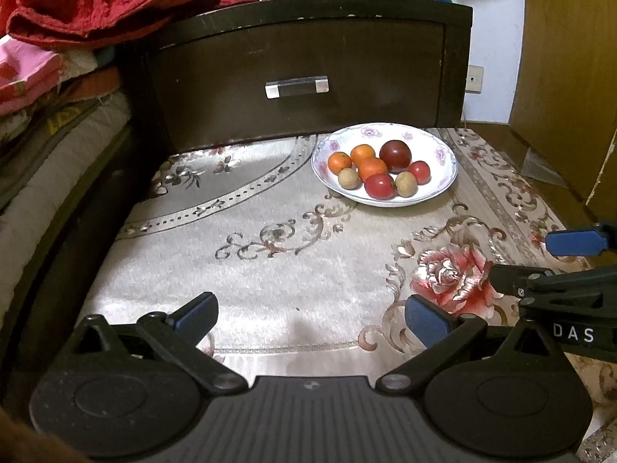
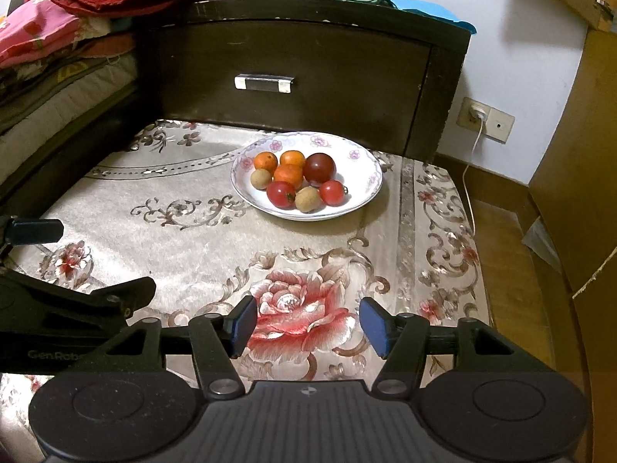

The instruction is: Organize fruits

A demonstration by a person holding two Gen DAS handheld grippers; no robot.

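Both jaws gaped wide and empty: left hand-held gripper, right hand-held gripper. The fruit plate sat well ahead, straighter before the right one, likely nearer it.

Black tongs, blue ribbed pads, round pivots, "DAS" lettering
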